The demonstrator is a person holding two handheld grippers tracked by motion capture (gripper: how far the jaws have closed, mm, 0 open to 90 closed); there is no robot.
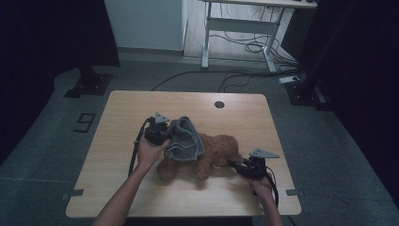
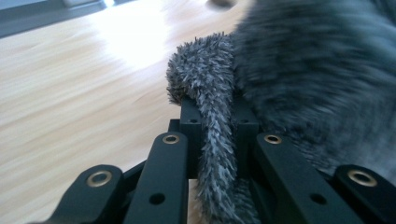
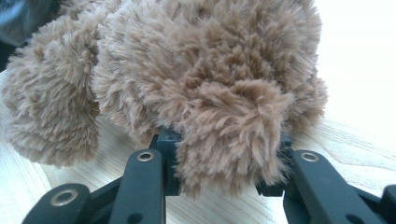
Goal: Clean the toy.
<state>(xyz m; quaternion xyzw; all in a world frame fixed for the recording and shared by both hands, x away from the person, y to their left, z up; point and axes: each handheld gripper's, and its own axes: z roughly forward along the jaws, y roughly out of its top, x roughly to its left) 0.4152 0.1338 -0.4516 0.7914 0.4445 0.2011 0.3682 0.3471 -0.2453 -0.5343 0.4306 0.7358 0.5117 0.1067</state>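
My left gripper (image 2: 212, 140) pinches the cloth (image 1: 186, 139) over the plush dog (image 1: 214, 153), right gripper (image 3: 224, 158) clamps its limb; next, I'd judge, drape and release.

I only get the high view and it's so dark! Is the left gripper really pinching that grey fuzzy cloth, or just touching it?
Observer: Really pinching. In the left gripper view, a fold of the grey cloth runs between the two black jaws of the left gripper, which are closed on it.
Operator: And what's the other gripper got?
Observer: The right gripper has a fluffy limb of the brown teddy bear between its jaws.
Operator: Is it squeezing hard?
Observer: The fur fills the gap between the jaws and bulges over their tips; how hard, I cannot tell.
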